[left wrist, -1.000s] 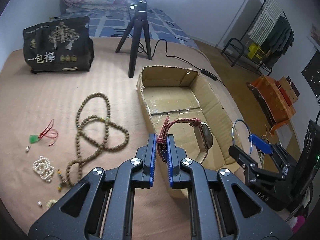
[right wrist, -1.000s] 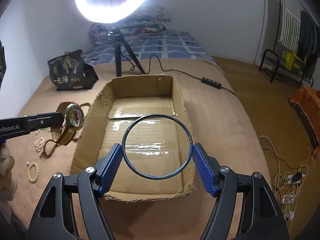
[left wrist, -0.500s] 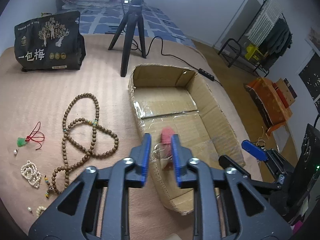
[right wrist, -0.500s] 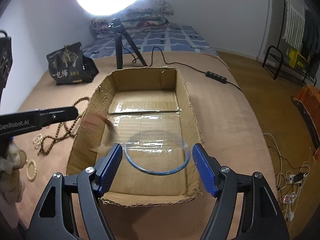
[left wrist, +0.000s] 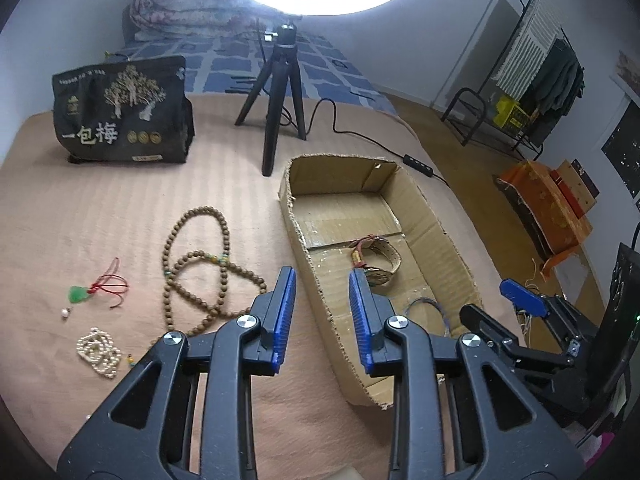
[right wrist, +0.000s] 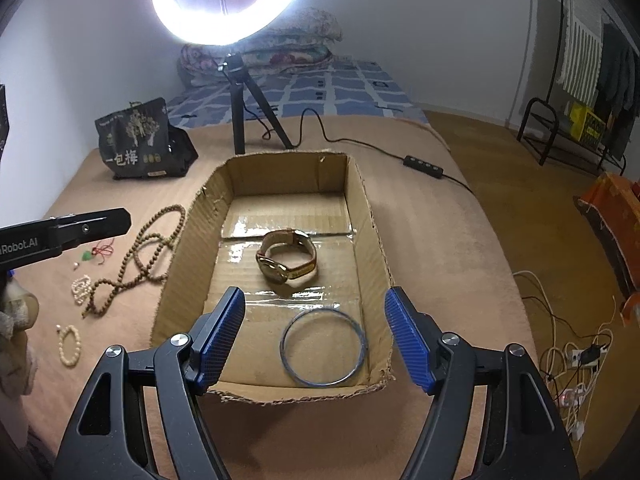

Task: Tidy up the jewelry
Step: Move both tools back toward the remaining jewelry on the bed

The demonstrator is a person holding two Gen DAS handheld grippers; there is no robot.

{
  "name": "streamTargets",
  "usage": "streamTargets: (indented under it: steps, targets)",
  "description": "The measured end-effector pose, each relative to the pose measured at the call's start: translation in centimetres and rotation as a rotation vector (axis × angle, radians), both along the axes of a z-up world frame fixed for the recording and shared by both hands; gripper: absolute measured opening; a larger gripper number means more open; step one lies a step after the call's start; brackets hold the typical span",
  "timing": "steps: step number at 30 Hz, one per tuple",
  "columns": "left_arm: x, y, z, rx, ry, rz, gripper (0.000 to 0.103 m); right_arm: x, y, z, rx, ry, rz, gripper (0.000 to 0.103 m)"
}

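Note:
An open cardboard box (right wrist: pixel 372 220) (left wrist: pixel 436 216) lies on the tan bed. Inside it lie a gold watch with a tan strap (right wrist: pixel 286 258) (left wrist: pixel 376 258) and a thin blue bangle (right wrist: pixel 323 345) (left wrist: pixel 428 312). My left gripper (left wrist: pixel 322 312) is open and empty above the box's left wall. My right gripper (right wrist: pixel 316 336) is open and empty above the box's near end, over the bangle. Left of the box lie a brown bead necklace (left wrist: pixel 200 264) (right wrist: pixel 140 256), a green pendant on red cord (left wrist: pixel 92 290), a pearl bracelet (left wrist: pixel 98 346) and a small bead bracelet (right wrist: pixel 70 346).
A black printed bag (left wrist: pixel 120 112) and a ring-light tripod (left wrist: pixel 280 92) with its cable stand behind the box. The bed edge drops to a wooden floor on the right, with a clothes rack (left wrist: pixel 532 80) and loose cables (right wrist: pixel 572 356).
The left gripper opened and the watch fell into the box. The right gripper opened and the bangle fell into the box. Both grippers drew back a little.

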State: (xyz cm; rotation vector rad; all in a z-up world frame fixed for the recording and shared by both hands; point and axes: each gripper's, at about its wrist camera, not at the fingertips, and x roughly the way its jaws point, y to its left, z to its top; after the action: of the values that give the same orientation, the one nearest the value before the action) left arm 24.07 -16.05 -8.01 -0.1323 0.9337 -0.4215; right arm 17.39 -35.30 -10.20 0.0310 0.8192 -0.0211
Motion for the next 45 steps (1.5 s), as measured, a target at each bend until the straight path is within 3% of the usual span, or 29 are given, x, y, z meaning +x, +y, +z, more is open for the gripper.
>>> streamTargets:
  steps: [14,18,23,33,45]
  targets:
    - [-2.6,5.1,3.5,0.046,-0.099,0.039,0.027,-1.9,3.1,2.8,-0.009,-0.083,0.057,0.072]
    - [-3.3,7.3,3.8,0.089,-0.131,0.054,0.046,-2.2,4.7,3.0,-0.005,-0.095,0.09,0.072]
    - [-3.8,10.9,3.8,0.131,-0.137,0.08,0.047,-2.0,7.4,2.9,0.018,-0.084,0.139,0.072]
    - [-4.0,17.6,1.5,0.164,-0.08,0.147,0.048,-1.0,12.5,0.8,0.057,-0.006,0.228,0.073]
    - [-2.8,19.5,-3.6,0.169,0.044,0.13,0.048,-1.2,17.6,-2.8,0.085,0.095,0.33,0.072]
